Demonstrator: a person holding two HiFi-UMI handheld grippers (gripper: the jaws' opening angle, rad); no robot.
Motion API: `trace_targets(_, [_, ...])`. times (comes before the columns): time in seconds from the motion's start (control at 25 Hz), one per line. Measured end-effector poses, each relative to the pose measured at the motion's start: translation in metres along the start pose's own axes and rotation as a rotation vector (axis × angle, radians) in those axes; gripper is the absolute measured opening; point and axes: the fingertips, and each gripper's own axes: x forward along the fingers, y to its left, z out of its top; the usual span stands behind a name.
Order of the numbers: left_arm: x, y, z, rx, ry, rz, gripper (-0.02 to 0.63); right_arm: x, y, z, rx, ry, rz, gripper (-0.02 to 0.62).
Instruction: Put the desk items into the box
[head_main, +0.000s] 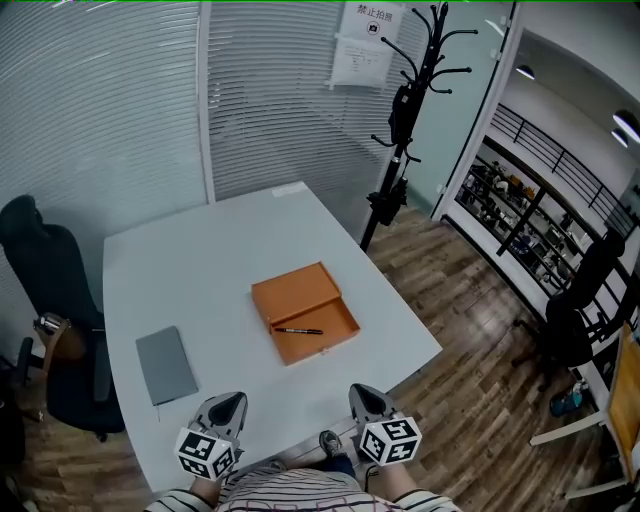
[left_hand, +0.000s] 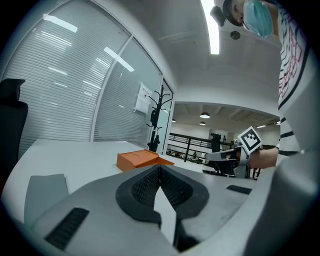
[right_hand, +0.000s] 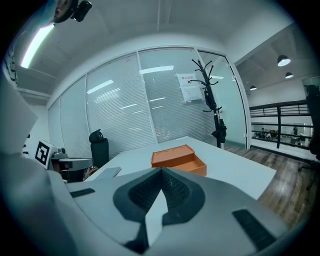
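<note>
While box sits central, notebook near table edge.

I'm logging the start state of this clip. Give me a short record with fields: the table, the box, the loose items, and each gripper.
table: white, bears the box and notebook
box: orange, open
pen: dark, lying in the open box
notebook: grey, flat on the table left of the box, outside it
left gripper: at the table's near edge, jaws together, nothing between them
right gripper: at the table's near edge, jaws together, nothing between them
</note>
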Motion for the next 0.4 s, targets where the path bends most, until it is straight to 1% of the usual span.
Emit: trace_targets(0.4, [0.001, 0.007, 0.000, -0.004, 0.001, 0.012, 0.023, 0.012, 0.006, 0.002, -0.011, 0.009, 0.024, 0.026])
